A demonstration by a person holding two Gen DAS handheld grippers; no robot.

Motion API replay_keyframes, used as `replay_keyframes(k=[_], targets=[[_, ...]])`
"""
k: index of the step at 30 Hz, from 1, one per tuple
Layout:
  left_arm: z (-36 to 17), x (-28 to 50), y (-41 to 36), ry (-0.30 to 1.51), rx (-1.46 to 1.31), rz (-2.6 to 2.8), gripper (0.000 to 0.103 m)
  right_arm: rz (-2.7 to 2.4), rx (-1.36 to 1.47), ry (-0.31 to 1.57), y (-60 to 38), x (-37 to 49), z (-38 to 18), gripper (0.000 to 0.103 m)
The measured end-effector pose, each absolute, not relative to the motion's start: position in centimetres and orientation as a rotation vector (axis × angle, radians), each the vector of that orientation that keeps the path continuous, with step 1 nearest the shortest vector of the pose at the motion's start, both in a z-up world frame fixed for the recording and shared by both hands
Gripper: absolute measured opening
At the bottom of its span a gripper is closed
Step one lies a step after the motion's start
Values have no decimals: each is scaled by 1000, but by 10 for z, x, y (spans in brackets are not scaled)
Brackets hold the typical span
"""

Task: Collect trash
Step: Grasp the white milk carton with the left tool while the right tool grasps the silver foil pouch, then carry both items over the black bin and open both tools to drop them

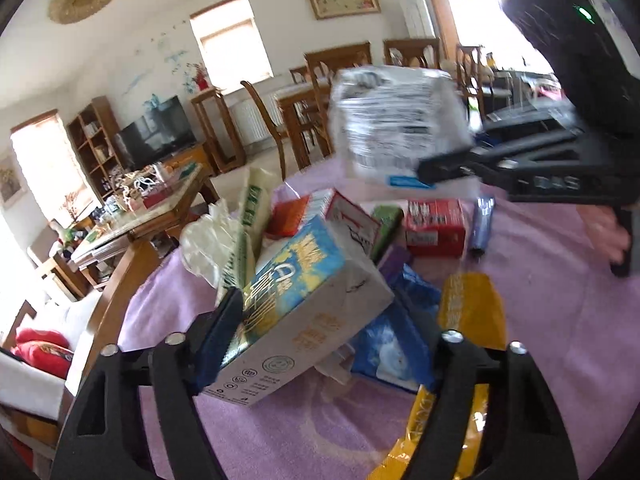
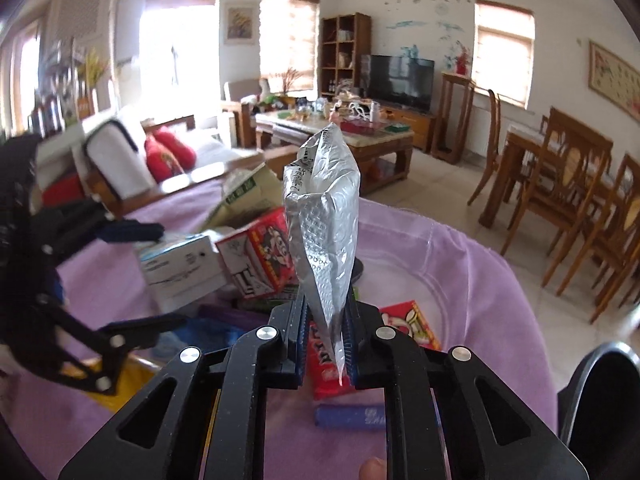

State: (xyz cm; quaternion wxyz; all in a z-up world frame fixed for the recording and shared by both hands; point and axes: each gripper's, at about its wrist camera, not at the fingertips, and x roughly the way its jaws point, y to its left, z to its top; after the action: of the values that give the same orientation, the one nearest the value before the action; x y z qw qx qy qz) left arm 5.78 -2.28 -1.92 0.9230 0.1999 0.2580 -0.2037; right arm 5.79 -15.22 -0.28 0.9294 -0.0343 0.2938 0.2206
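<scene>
A pile of trash lies on a round table with a purple cloth (image 1: 304, 420). My left gripper (image 1: 320, 316) is closed on a blue and white carton (image 1: 304, 308), which is tilted, its far end over the pile. My right gripper (image 2: 326, 320) is shut on a silver foil wrapper (image 2: 324, 220) and holds it upright above the table; in the left wrist view the wrapper (image 1: 396, 120) hangs blurred over the pile's far side. The left gripper and carton (image 2: 180, 260) show at the left of the right wrist view.
The pile holds red boxes (image 1: 436, 224), a blue packet (image 1: 392, 340), a yellow wrapper (image 1: 468, 304), a crumpled white bag (image 1: 208, 240) and a purple tube (image 2: 352, 416). Wooden dining chairs (image 2: 568, 184), a sofa (image 2: 132, 160) and a coffee table (image 2: 352, 136) surround the table.
</scene>
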Motion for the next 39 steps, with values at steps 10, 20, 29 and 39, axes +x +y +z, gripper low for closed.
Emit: replay_keyframes(k=[10, 20, 29, 39], targets=[[25, 38, 9, 428, 154, -421, 40, 509, 183, 579, -202, 0, 20, 15], [55, 15, -7, 383, 95, -441, 40, 508, 235, 564, -244, -32, 24, 15], [81, 6, -110, 345, 97, -647, 40, 312, 246, 548, -350, -66, 25, 15], [53, 21, -261, 386, 75, -887, 40, -10, 340, 501, -487, -121, -17, 15]])
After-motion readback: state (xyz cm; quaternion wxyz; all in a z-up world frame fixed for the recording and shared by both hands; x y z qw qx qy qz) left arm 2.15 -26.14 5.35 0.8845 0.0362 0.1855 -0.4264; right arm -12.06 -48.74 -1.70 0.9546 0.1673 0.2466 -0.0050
